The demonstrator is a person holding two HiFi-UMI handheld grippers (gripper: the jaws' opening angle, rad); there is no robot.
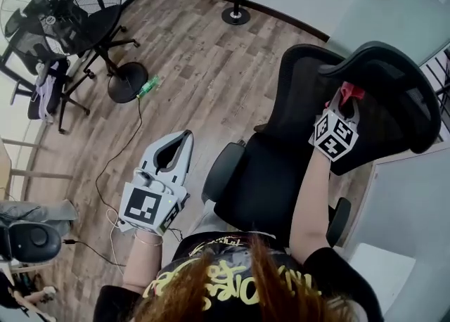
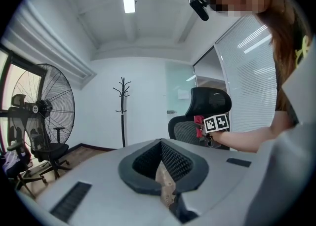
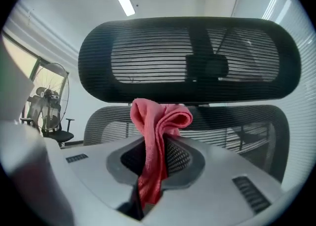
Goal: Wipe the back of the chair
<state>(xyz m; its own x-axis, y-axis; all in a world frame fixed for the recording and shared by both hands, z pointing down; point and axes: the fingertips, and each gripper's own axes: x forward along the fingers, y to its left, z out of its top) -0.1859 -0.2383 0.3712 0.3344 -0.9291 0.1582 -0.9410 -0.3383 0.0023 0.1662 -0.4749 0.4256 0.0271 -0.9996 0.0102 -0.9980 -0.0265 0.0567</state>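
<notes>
Cloth [image 3: 157, 121], red and bunched, is clamped between the fingers [image 3: 180, 160] of the right gripper [image 3: 158, 142]; its folded top stands above the fingertips and its tail hangs down between the pads. The right gripper is raised on an outstretched arm [image 1: 309, 201] to the upper part of the black chair [image 1: 260, 180], close in front of the place where the mesh backrest [image 3: 237, 126] meets the headrest [image 3: 190, 62]. In the right gripper view the cloth's top is set against the lower edge of the headrest, with the backrest's upper rim just behind it; whether the cloth touches the mesh cannot be told. From the head view the cloth [image 1: 349, 91] is seen as a small red tuft at the tip of that gripper [image 1: 349, 100], between backrest [image 1: 306, 95] and headrest [image 1: 394, 92].

The left gripper [image 1: 183, 138] is held low and well apart from the chair, over the wooden floor [image 1: 197, 67] to the left of the seat. Its fingers [image 2: 175, 163] are brought together at the tips and nothing is held between them.

A large standing fan [image 1: 77, 4] and a second office chair [image 1: 49, 81] are placed near the left wall, and the round base of a coat stand [image 1: 235, 15] is seen by the far wall
</notes>
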